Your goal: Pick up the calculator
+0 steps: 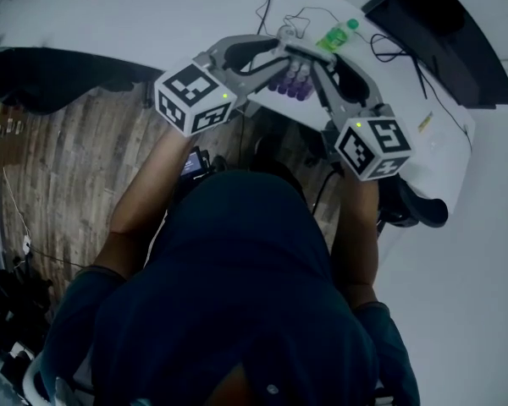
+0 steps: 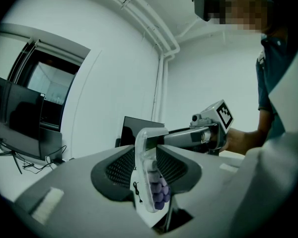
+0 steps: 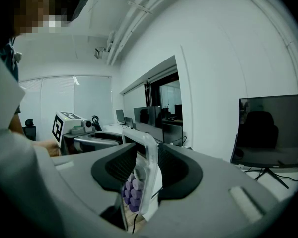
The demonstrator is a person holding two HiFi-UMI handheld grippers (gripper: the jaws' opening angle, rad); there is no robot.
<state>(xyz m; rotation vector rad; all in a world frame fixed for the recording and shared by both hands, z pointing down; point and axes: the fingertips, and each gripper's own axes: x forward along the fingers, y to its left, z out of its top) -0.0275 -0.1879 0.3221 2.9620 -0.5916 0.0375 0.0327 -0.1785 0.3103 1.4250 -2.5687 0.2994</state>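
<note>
- The calculator (image 1: 293,81) is clamped from two sides and held in the air between the two grippers; in the head view it is seen over the near edge of the white table (image 1: 152,15), with its purple keys visible from above.
- The left gripper (image 2: 149,170) is closed on the calculator; in the left gripper view the pale case is pressed edge-on between the dark pads, and the purple keys are shown on the right of that edge.
- The right gripper (image 3: 145,175) is likewise closed on the calculator; the case is gripped upright between its pads, with the keys shown on the left.
- A green bottle (image 1: 339,34) is seen on the table just beyond the calculator; a dark monitor (image 1: 444,36) is placed at the table's far right.
</note>
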